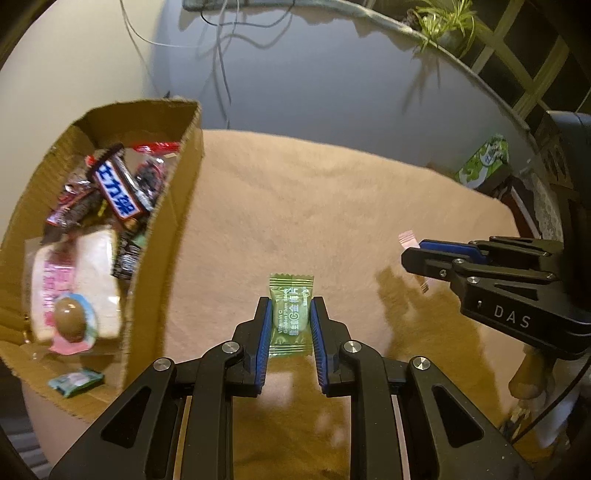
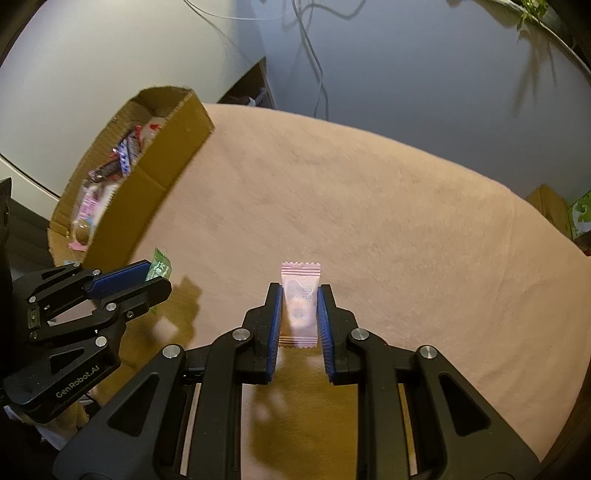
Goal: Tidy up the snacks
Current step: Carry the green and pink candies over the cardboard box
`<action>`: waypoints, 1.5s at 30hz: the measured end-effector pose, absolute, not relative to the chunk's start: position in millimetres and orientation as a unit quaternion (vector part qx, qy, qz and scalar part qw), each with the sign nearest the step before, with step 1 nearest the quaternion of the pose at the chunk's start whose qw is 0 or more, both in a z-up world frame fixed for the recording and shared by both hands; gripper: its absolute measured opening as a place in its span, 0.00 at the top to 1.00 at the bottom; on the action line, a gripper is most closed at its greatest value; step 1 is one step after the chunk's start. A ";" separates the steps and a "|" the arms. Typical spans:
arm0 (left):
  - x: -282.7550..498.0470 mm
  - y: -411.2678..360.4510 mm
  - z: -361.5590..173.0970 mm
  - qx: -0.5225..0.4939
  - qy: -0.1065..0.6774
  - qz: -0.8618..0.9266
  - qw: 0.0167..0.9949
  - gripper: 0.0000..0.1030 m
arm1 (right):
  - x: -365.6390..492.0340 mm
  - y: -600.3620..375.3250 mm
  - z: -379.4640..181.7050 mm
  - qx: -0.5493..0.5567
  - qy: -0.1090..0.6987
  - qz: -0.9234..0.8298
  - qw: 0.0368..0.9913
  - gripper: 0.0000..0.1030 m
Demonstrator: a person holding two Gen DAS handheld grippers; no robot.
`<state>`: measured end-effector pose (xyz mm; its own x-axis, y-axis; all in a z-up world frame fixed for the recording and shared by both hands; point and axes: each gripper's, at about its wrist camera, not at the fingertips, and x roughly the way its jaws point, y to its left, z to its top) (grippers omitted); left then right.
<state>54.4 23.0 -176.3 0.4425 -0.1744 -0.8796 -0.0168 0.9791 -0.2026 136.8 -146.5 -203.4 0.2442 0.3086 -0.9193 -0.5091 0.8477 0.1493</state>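
My left gripper point(image 1: 289, 308) is shut on a green plum candy packet point(image 1: 290, 314), held above the pink cloth; it also shows in the right wrist view point(image 2: 157, 278) with the green packet point(image 2: 159, 266) sticking out. My right gripper point(image 2: 299, 295) is shut on a pink candy packet point(image 2: 300, 306); in the left wrist view it point(image 1: 413, 254) appears at the right with the pink packet point(image 1: 408, 239). An open cardboard box point(image 1: 173, 206) at the left holds several snacks, among them a blue-labelled chocolate bar point(image 1: 116, 186) and a pink-white packet point(image 1: 72, 284).
A pink cloth point(image 2: 369, 206) covers the table. A small teal packet point(image 1: 75, 382) lies on the box's front flap. A green-white carton point(image 1: 484, 162) and a plant point(image 1: 447, 26) stand at the far right. Cables hang on the wall behind.
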 end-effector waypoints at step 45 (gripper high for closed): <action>70.2 168.0 -123.9 -0.134 0.450 0.063 0.881 0.81 | 140.0 42.3 -128.1 -0.134 0.479 0.402 0.769 0.81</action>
<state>70.2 168.0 -123.9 0.5864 -0.0104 -0.8099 -0.2306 0.9564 -0.1793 140.0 42.3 -128.1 0.2179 0.4894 -0.8444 -0.7468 0.6406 0.1786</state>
